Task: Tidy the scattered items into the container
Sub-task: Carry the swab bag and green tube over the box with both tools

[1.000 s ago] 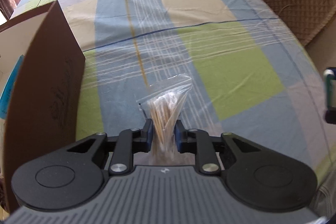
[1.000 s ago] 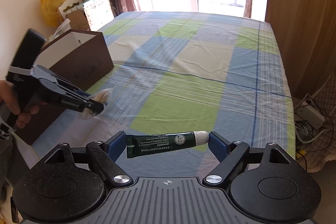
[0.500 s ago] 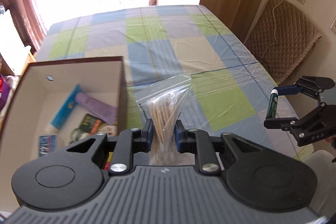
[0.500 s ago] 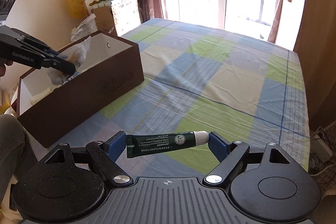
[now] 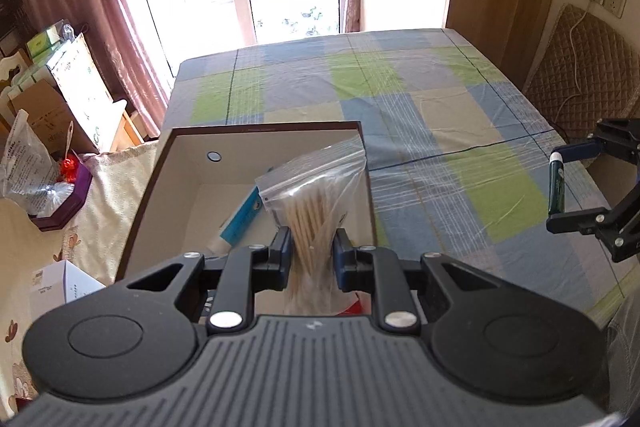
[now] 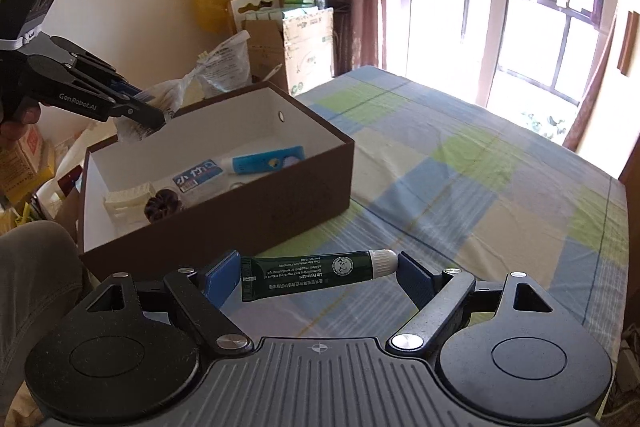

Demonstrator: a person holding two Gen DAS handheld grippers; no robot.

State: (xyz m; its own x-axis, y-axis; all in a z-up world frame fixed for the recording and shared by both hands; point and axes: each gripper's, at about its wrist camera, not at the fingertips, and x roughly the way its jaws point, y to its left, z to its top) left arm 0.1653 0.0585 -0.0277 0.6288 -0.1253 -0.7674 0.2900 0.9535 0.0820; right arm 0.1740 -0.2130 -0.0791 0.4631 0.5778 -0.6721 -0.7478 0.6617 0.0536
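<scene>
My left gripper (image 5: 311, 251) is shut on a clear zip bag of wooden sticks (image 5: 316, 203), held above the open brown box (image 5: 264, 127) with its white inside. The right wrist view shows that same left gripper (image 6: 156, 117) over the box's far left rim (image 6: 224, 103), the bag (image 6: 132, 127) hanging from it. My right gripper (image 6: 318, 273) is shut on a dark green tube with a white cap (image 6: 312, 274), held crosswise in front of the box. From the left wrist view the right gripper (image 5: 558, 187) and the tube (image 5: 557, 185) hover over the bed's right side.
The box (image 6: 304, 195) holds a blue tube (image 6: 266, 163), a blue-white pack (image 6: 198, 179), a dark round thing (image 6: 162, 209) and white pieces (image 6: 130, 201). It stands on a plaid bedsheet (image 6: 460, 187). Cardboard boxes (image 6: 296, 43) and bags crowd the floor beyond. A person's knee (image 6: 36, 267) is at the left.
My left gripper has swung left and up with the bag, from over the sheet to above the open box. The right gripper has lifted and turned toward the box, still clamping the tube.
</scene>
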